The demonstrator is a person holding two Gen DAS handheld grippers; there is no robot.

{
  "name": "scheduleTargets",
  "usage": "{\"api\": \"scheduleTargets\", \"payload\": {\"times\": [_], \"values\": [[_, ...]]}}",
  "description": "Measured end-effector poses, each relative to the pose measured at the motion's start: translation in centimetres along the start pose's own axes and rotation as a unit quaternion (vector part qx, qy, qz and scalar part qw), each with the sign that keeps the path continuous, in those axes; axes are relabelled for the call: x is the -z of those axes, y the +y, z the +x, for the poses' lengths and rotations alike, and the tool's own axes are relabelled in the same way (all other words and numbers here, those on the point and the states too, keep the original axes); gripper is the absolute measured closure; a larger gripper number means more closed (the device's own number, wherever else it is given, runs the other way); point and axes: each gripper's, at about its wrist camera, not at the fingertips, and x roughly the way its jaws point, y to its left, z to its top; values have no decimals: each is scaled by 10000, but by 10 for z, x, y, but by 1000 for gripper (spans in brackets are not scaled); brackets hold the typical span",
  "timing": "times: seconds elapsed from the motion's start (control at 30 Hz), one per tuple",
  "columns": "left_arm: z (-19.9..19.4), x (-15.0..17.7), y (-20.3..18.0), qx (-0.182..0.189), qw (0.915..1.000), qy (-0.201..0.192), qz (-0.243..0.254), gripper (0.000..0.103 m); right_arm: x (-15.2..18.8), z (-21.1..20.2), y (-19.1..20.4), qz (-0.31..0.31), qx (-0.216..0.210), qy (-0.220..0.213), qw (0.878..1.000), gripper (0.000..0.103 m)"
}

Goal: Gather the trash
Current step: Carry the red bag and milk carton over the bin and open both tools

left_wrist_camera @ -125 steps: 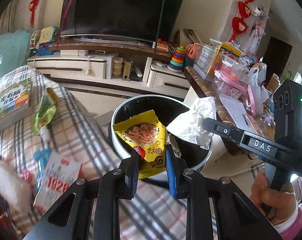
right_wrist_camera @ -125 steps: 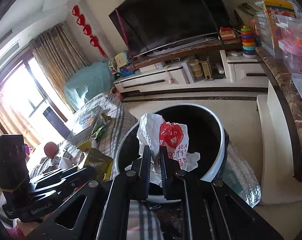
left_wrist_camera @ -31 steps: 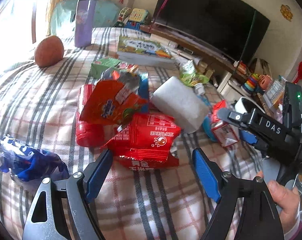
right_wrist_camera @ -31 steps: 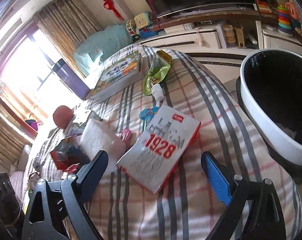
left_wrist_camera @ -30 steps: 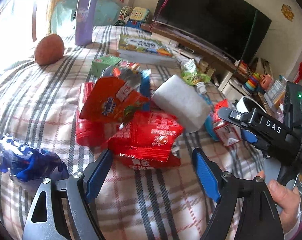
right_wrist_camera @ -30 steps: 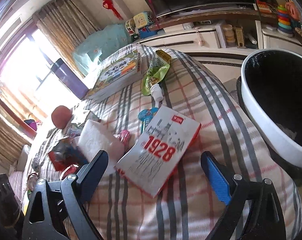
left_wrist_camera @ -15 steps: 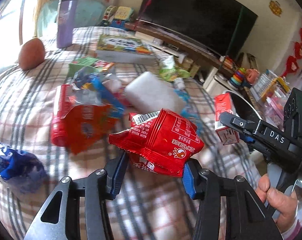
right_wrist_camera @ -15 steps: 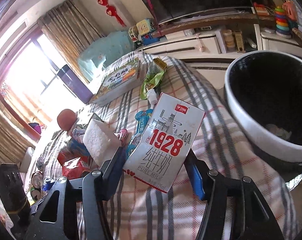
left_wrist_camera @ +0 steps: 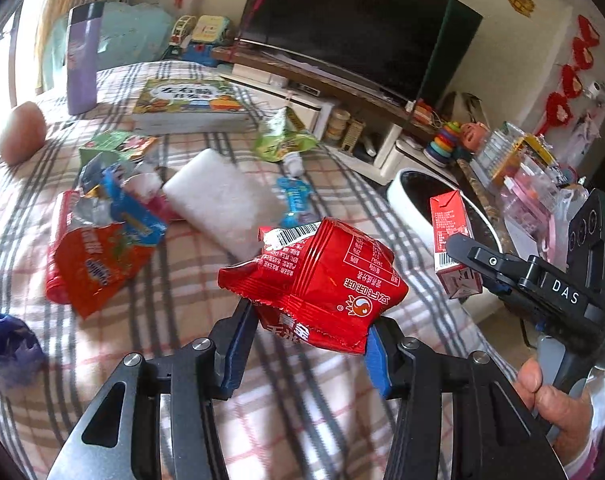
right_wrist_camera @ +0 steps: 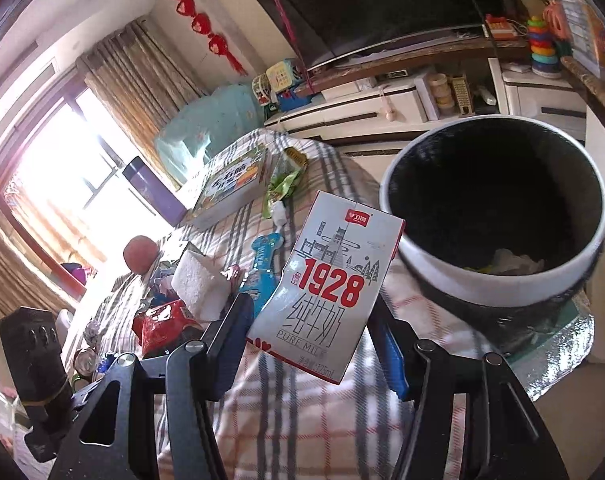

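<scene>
- Left gripper is about half closed, blue pads clamped on the red snack packet. The packet is off the plaid cloth, over the cloth's near-right part and short of the bin.
- Right gripper is also about half closed, pads pressing the sides of the milk carton. The carton is tilted and lifted just beside the white rim of the trash bin, not yet over the opening.
- Both sets of jaws have just been closing, and each now has its item between them.
- Risk: the packet is crinkly foil gripped only at its lower edge, with most of its bulk above the pads. It could slip or fold out during the swing to the bin.
- Risk: the carton looks partly squashed and is held at its lower end only. It may pivot in the pads and clip the bin rim, dropping onto the cloth's right edge or the floor.
- Risk: the two grippers are close together in the left wrist view and head for one opening, so they could collide.
- Risk: releasing early, before clearing the rim, lands the trash outside.
- Left on the cloth: orange wrapper, blue wrapper, green pouch. The book near the far edge looks like non-trash, so do not grab it.
</scene>
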Motion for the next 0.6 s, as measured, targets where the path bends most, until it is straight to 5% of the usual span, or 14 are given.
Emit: {"api": "scheduleTargets", "payload": {"times": [0.6], "values": [[38,-19,-56,301,9980,196,511,56,-14,-42,-51,336,283,-422,9981,44]]}}
